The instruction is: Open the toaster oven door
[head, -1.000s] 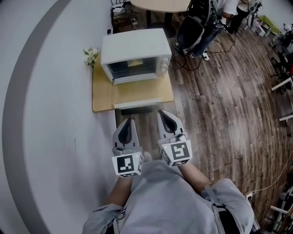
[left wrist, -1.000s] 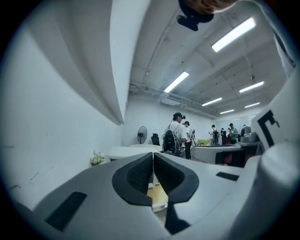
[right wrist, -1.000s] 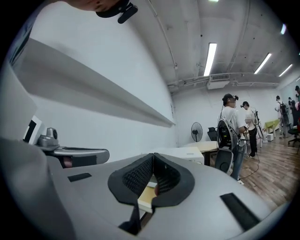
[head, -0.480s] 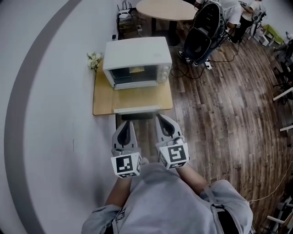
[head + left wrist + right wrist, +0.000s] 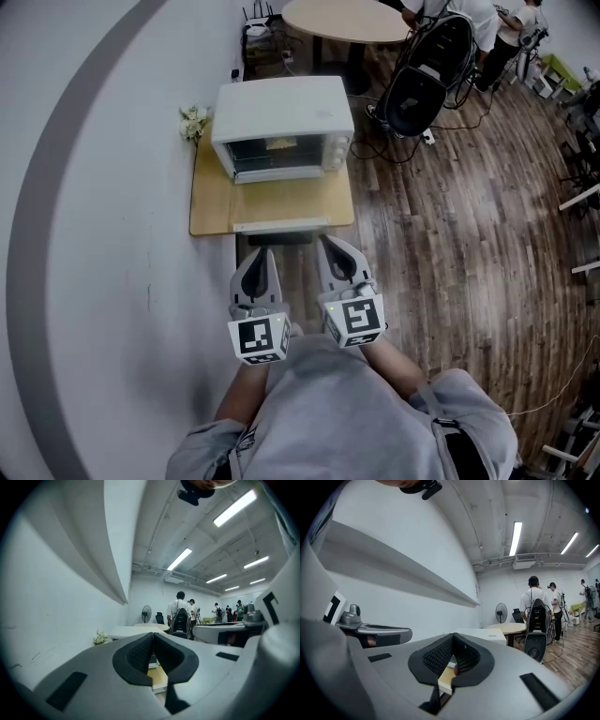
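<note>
The white toaster oven [image 5: 281, 111] sits at the far end of a low wooden tabletop [image 5: 272, 202] against the wall, with a small bunch of flowers [image 5: 192, 120] just beside its left corner. Its glass door [image 5: 278, 156] faces the person and looks closed, though from this height that is hard to confirm. Both tools are held close to the person's body, well short of the oven. The left hand-held gripper [image 5: 260, 258] has its jaws pressed together on nothing, and the right hand-held gripper [image 5: 335, 248] is likewise closed and empty. A round table [image 5: 342, 17] stands beyond the oven.
</note>
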A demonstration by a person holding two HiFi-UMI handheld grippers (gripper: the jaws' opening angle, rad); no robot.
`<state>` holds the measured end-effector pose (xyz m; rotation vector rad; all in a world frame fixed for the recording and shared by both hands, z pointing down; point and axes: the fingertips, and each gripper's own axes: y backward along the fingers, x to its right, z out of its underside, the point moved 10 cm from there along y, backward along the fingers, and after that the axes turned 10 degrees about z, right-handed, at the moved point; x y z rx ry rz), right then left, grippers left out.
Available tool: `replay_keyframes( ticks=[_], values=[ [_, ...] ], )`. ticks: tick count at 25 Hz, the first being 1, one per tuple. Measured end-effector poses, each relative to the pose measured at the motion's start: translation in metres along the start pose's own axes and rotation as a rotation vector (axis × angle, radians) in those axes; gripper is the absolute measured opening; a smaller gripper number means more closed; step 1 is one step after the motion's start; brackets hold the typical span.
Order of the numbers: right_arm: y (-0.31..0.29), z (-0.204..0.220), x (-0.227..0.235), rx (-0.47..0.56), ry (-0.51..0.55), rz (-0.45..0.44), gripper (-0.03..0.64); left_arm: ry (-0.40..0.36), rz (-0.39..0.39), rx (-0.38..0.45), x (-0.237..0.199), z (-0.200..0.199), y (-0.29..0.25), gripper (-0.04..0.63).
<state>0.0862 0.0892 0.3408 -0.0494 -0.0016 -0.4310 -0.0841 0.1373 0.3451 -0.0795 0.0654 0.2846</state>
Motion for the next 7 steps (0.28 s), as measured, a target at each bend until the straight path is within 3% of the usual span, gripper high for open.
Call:
replay_keyframes(
  ticks=[7],
  values=[
    [-0.0053, 0.0007, -0.0021, -0.005, 0.0, -0.002, -0.003, 0.002, 0.001, 0.001, -0.0051, -0.0002, -0.0038, 0.005]
  ],
)
